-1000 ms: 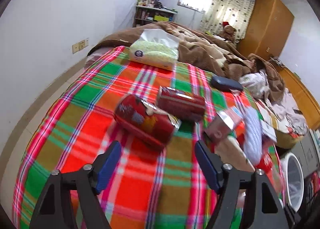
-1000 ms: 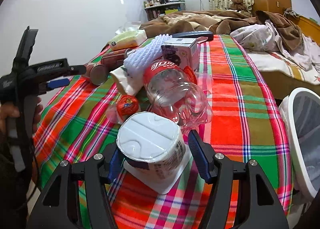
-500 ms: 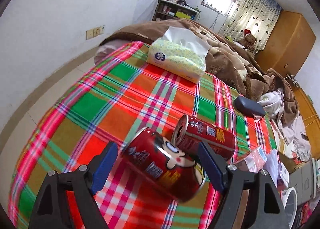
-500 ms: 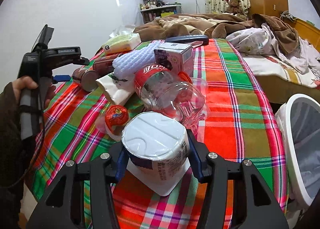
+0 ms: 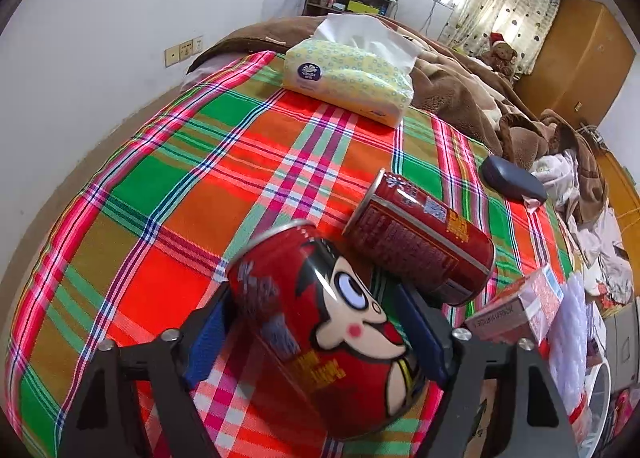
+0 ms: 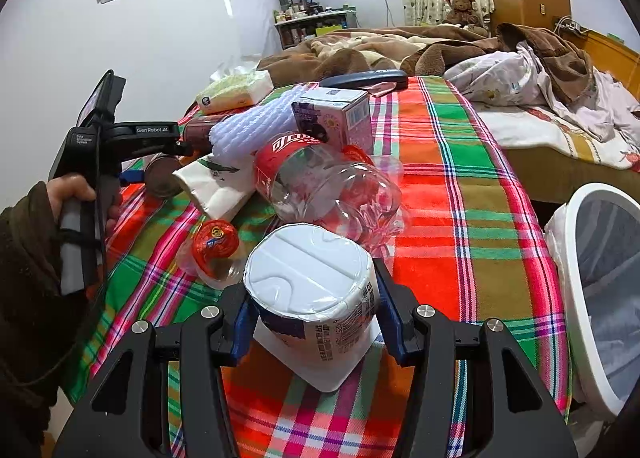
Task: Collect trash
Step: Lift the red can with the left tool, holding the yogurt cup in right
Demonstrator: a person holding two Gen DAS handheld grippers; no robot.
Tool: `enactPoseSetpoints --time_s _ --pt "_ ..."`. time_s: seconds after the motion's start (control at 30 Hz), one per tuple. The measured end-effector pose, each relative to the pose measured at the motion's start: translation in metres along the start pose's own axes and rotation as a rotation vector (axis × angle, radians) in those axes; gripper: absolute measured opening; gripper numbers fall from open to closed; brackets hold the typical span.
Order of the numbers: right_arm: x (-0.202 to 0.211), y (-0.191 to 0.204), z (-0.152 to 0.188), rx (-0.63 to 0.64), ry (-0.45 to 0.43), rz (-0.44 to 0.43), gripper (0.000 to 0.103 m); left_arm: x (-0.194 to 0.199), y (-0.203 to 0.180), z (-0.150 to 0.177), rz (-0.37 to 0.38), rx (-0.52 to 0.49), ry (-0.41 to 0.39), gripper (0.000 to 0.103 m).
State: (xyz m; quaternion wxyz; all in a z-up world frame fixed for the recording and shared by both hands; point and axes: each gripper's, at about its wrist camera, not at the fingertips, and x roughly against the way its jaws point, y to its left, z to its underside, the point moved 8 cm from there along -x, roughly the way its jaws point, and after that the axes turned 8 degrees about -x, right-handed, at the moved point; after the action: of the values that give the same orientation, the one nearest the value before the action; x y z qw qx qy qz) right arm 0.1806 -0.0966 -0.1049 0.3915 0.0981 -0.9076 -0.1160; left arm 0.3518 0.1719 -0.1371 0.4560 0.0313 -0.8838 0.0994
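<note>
Two grasps | left gripper (image 5: 316,332) jaws clamp can (image 5: 320,330) | right gripper (image 6: 314,322) jaws clamp cup (image 6: 312,286) | next: carry both right of cup, to bin (image 6: 576,258).

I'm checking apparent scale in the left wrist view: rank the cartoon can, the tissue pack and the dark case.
1. Cartoon can, though it's nearest the camera.
2. Tissue pack.
3. Dark case.

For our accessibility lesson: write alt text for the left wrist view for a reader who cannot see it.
The left hand-held gripper has its blue fingers against both sides of a red cartoon-face can on a plaid tablecloth. A second red can lies on its side just beyond; a tissue pack sits at the far edge.
</note>
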Motion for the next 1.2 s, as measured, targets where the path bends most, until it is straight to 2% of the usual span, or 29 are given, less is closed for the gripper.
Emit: enactPoseSetpoints --time_s 0.4,0.8,0.97,1.2 --pt "0.007 -0.005 0.002 -0.015 -0.014 0.000 0.053 0.024 -0.012 0.024 0.047 -0.069 -0.019 0.063" --pt "0.027 -0.012 -0.001 -0.036 -0.060 -0.002 0.053 0.059 -0.028 0.058 0.085 -0.116 -0.040 0.059" --pt "0.036 -0.020 -0.003 -0.050 -0.081 0.004 0.053 0.070 -0.043 0.074 0.126 -0.126 -0.039 0.059" --pt "0.050 -0.035 -0.007 -0.070 -0.114 0.016 0.053 0.099 -0.073 0.085 0.146 -0.186 -0.087 0.056"
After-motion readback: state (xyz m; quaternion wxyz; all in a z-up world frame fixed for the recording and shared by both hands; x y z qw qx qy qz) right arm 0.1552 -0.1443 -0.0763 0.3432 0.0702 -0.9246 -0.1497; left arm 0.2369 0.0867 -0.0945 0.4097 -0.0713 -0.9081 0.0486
